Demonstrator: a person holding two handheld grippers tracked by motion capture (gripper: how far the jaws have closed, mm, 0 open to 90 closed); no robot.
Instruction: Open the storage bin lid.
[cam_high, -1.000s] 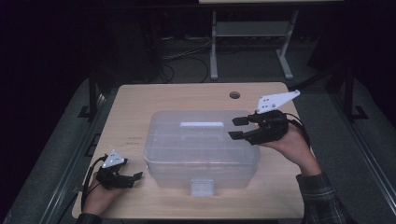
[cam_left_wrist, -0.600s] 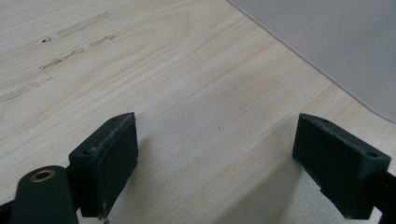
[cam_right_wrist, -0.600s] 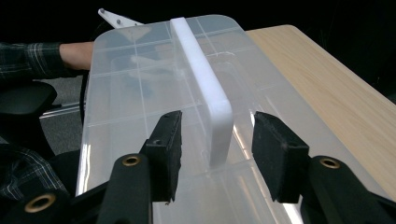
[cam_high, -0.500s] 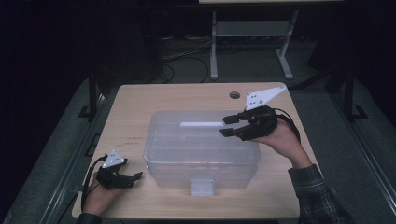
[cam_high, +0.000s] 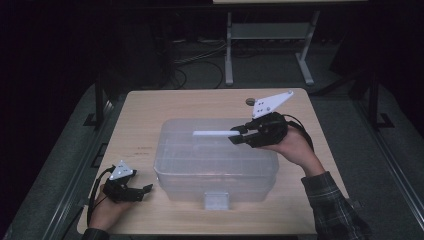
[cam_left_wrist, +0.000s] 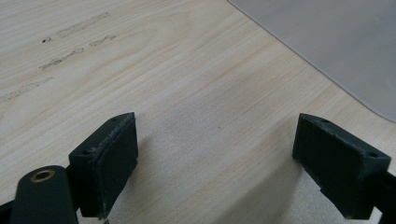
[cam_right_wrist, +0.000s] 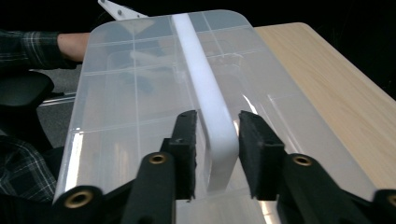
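Now listed: my right gripper (cam_high: 239, 137) pinches the white strip (cam_high: 216, 133), lifted higher above the clear bin (cam_high: 215, 165); left gripper (cam_high: 142, 191) spread, idle.

We see two black hand-held grippers. The left gripper (cam_high: 131, 189) carries a small grey three-cornered plate and a black trailing cable; its pads (cam_left_wrist: 109, 161) are matte, blocky, with a brass-coloured rivet nearby. The right gripper (cam_high: 239, 136) bears a larger pale plate with dark screw holes. The right sleeve (cam_high: 334, 205) is dark plaid.
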